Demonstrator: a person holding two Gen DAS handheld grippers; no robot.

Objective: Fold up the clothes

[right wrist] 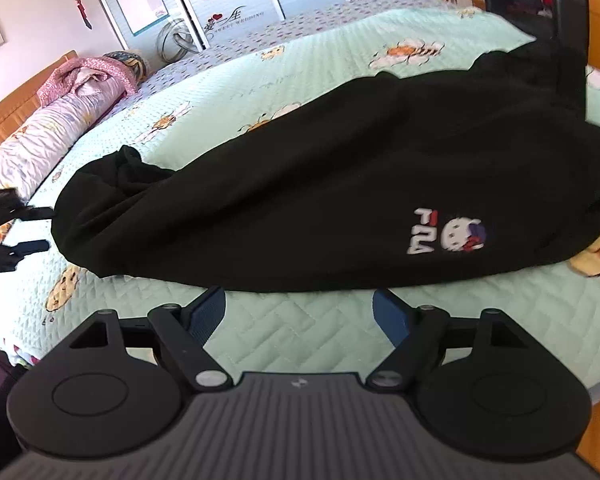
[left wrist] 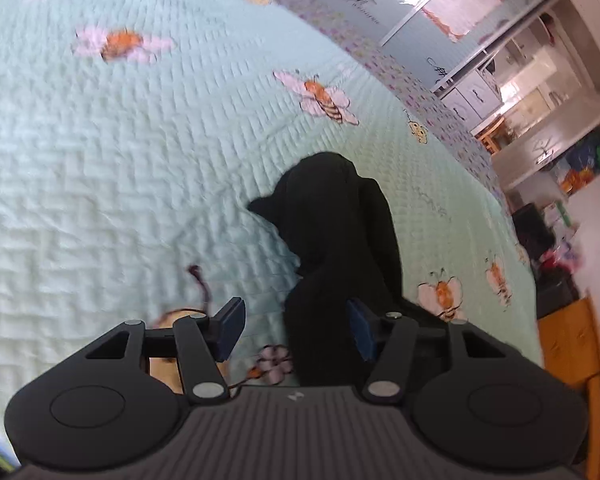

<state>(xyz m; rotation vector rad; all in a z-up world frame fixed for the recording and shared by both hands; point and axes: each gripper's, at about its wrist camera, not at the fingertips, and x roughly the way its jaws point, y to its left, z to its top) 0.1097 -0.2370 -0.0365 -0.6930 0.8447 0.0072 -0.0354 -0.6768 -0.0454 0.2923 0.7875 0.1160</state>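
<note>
I see the black garment (right wrist: 300, 184) lying rumpled across the bed (right wrist: 300, 336). Both my left gripper (left wrist: 296, 330) and right gripper (right wrist: 300, 312) are spread, holding nothing. I should pinch single fabric edges only, not the quilt.

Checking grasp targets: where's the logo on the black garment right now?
Right wrist view: the logo sits on the black garment right of centre, near its front hem, just beyond the open right gripper, on the quilt.

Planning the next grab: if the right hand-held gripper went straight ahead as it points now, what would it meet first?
Probably the near hem of the black garment, past a strip of bare quilted bedspread. The right hand-held gripper is open and empty; depth is unclear.
</note>
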